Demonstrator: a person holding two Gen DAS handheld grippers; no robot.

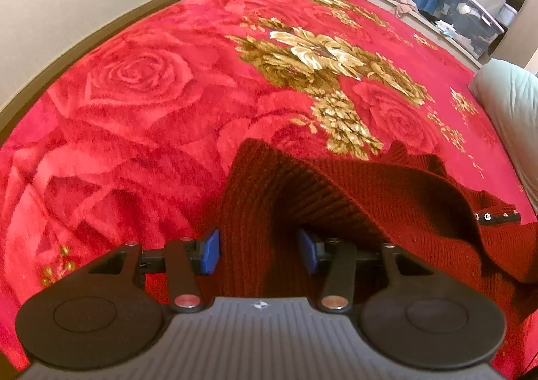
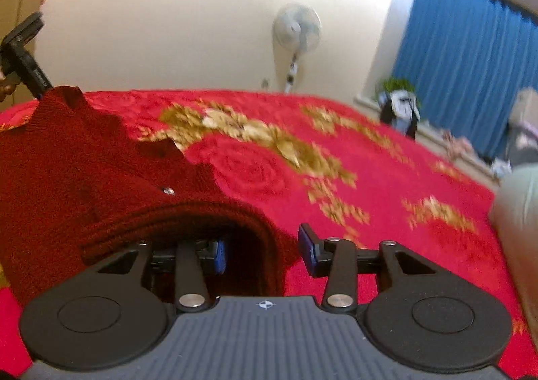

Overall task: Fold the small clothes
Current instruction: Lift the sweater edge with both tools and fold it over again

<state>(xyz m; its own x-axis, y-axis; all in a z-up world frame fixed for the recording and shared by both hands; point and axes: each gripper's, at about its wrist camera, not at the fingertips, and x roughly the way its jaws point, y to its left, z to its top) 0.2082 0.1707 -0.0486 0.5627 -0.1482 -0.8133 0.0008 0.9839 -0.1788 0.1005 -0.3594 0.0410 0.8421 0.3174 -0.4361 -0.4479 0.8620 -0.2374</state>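
Left claw (image 1: pixel 260 250) open astride red sweater (image 1: pixel 386 198); bin (image 1: pixel 470 20) contents unclear.

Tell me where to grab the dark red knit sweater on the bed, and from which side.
Grip the dark red knit sweater by its thick ribbed edge, coming in low and level from the near side. That edge arches up off the red rose blanket, so the jaws can straddle it. The right gripper and the left gripper already stand that way, jaws apart with knit between them.
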